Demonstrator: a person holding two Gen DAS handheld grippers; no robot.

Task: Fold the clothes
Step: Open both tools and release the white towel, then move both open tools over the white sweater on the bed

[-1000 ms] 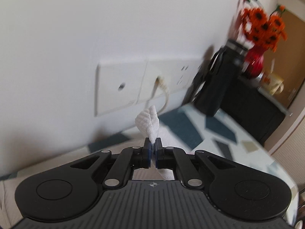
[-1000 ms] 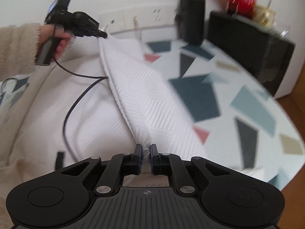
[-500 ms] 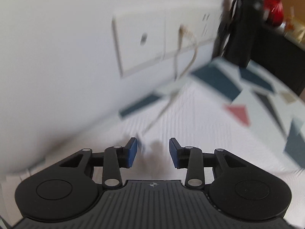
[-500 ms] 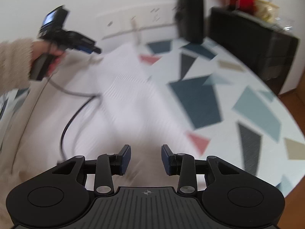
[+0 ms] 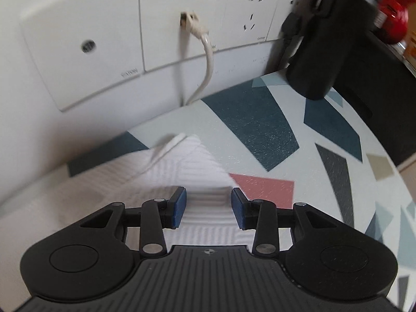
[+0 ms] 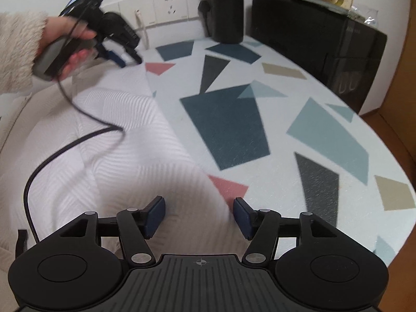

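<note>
1. A white textured garment (image 6: 122, 140) lies spread on the patterned table (image 6: 325, 130), its right edge running along the cloth from the wall end toward the camera; its folded corner (image 5: 187, 143) sits near the wall sockets (image 5: 145, 26) in the left wrist view.
2. The left gripper (image 5: 206, 206) hangs over that corner with its blue-padded jaws spread apart and nothing between them; in the right wrist view it is held in a hand (image 6: 67, 44) in a fleecy sleeve, a black cable (image 6: 78, 135) trailing across the fabric.
3. The right gripper (image 6: 199, 217) hovers over the near edge of the garment, jaws likewise wide and empty.
4. The fabric looks soft, light and limp, with a ribbed weave that should give the pads some purchase; it will likely sag and drape when lifted rather than hold shape.
5. Corners and hemmed edges appear the best places to pinch, one per gripper, keeping clear of the cable.
</note>
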